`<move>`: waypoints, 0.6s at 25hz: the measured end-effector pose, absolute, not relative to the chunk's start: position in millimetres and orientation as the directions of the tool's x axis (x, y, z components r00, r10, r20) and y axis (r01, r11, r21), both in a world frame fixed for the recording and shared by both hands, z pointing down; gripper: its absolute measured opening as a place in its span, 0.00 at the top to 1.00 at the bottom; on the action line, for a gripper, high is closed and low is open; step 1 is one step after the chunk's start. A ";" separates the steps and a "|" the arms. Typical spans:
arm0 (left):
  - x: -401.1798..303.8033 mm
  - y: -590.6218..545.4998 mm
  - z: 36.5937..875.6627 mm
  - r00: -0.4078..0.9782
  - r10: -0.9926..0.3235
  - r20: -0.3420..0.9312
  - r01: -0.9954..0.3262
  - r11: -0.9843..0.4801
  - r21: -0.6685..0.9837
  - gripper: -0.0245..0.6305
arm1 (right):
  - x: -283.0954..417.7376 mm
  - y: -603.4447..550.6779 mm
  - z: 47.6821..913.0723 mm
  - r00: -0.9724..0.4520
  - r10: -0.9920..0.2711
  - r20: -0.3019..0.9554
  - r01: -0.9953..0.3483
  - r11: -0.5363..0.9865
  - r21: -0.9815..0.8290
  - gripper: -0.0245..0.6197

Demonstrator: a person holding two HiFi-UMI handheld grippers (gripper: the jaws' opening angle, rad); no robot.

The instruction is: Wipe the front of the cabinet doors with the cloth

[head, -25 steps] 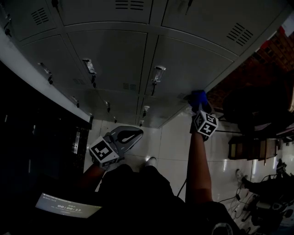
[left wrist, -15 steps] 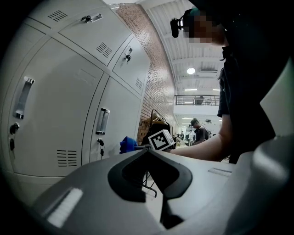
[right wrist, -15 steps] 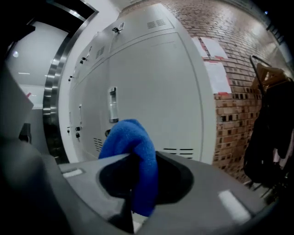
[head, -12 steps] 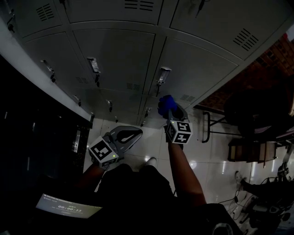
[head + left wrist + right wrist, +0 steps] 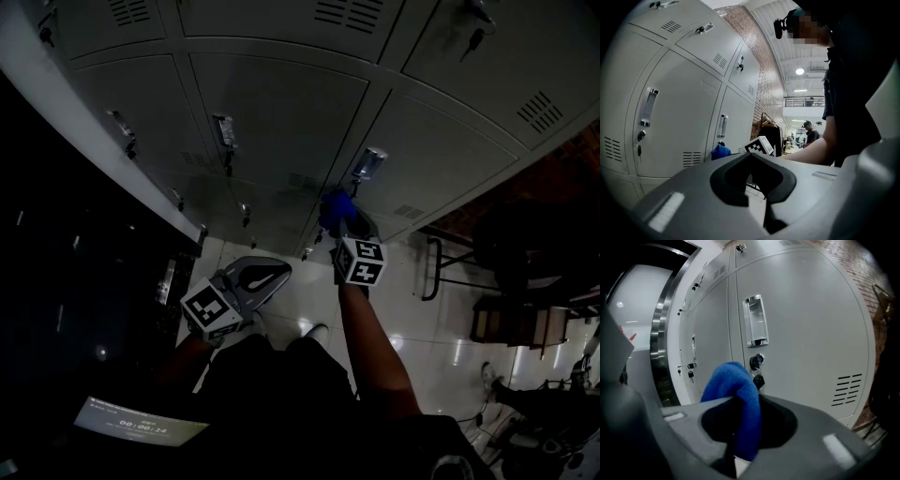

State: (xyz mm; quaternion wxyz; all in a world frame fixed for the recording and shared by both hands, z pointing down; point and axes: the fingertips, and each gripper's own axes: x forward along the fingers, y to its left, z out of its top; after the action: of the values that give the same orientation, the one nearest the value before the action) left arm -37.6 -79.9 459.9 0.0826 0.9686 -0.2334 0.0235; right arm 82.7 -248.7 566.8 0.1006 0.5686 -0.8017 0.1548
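Note:
Grey metal cabinet doors (image 5: pixel 281 112) fill the top of the head view. My right gripper (image 5: pixel 339 225) is shut on a blue cloth (image 5: pixel 336 208), which is held against a lower door just below its handle (image 5: pixel 367 164). In the right gripper view the cloth (image 5: pixel 733 390) bulges out of the right gripper (image 5: pixel 740 401), close in front of the door (image 5: pixel 806 333) with its handle (image 5: pixel 756 320) and hanging keys (image 5: pixel 757 364). My left gripper (image 5: pixel 265 275) hangs lower left, away from the doors, shut and holding nothing. The left gripper view shows the left gripper (image 5: pixel 754 161) and the cloth (image 5: pixel 721 151).
A dark doorway with a steel frame (image 5: pixel 663 333) lies left of the cabinets. White floor tiles (image 5: pixel 412 309) spread below. A black metal frame (image 5: pixel 431 267) and dark furniture (image 5: pixel 525 244) stand to the right. A person (image 5: pixel 808 133) stands far off, beyond a clothes rack (image 5: pixel 766 124).
My right gripper has carried the cloth leftwards across the lower doors, from their right edge to below a handle. The left gripper has stayed put.

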 end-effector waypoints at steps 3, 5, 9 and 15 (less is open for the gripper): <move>-47.8 -83.1 461.7 0.887 -0.455 0.081 -0.462 -0.875 0.145 0.96 | 86.8 -259.1 571.3 -0.302 -0.888 0.346 -0.953 0.272 -0.132 0.85; -52.1 -84.5 462.4 0.887 -0.454 0.082 -0.462 -0.875 0.147 0.96 | 91.7 -266.0 572.0 -0.278 -0.897 0.344 -0.960 0.246 -0.134 0.85; -56.0 -88.0 464.8 0.889 -0.449 0.087 -0.457 -0.877 0.149 0.96 | 100.9 -275.6 569.1 -0.251 -0.906 0.341 -0.967 0.219 -0.129 0.85; -48.3 -91.1 464.2 0.900 -0.426 0.091 -0.435 -0.887 0.153 0.96 | 120.5 -274.5 573.2 -0.212 -0.914 0.346 -0.977 0.190 -0.097 0.85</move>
State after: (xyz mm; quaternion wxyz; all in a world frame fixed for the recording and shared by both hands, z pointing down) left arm -48.3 -91.1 464.2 0.0851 0.9711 -0.2215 0.0272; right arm 120.5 -274.5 573.2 0.1058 0.6187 -0.7641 0.1488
